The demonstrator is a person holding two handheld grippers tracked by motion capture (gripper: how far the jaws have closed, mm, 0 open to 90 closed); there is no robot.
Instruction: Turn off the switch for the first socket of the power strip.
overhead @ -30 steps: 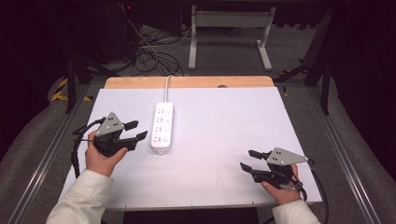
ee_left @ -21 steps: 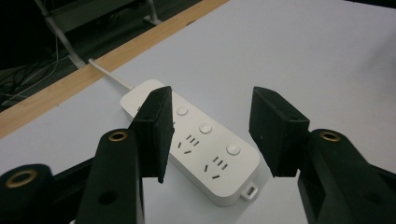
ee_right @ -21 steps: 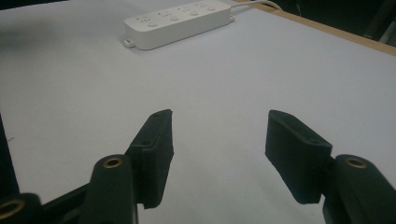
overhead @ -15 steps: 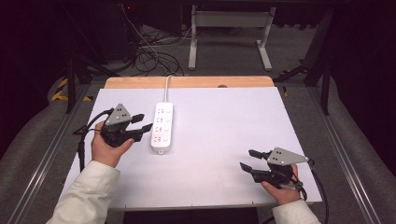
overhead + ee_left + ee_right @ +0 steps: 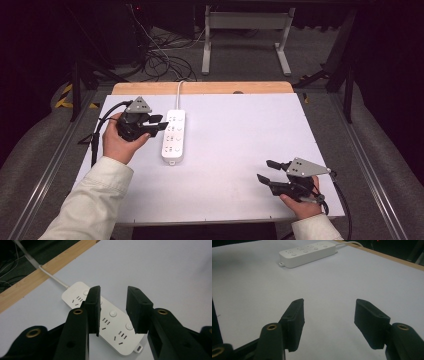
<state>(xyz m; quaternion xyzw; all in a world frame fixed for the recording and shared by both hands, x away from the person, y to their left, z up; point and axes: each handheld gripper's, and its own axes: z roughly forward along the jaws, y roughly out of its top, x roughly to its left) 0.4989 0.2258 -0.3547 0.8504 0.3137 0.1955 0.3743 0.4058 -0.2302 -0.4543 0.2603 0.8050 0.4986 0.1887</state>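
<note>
- A white power strip (image 5: 173, 137) is seen left of centre in the high view, lying flat on the white table (image 5: 240, 150) with its long axis running toward the far edge; its cable (image 5: 178, 88) leaves over the wooden strip at the upper middle of the frame.
- The left gripper (image 5: 159, 122) is held just beside the strip's left flank, jaws parted and empty — in the left gripper view the power strip (image 5: 110, 320) is framed low and central between them, sockets and round buttons facing up.
- The right gripper (image 5: 266, 170) is parked at the lower right of the high view, well apart from the strip, jaws spread wide with nothing between them.
- Risk, as judged: the strip is wider than the present gap of the left jaws, so a closure from here may land on the top face and press a switch button instead of clasping the sides.
- Risk: a glancing pad may shove the light casing sideways across the smooth table — nothing braces its far side.
- Risk: the cable may tug the far end and swing the strip if it is lifted by one end.
- Contact between jaw tip and casing cannot be told from the high view.
</note>
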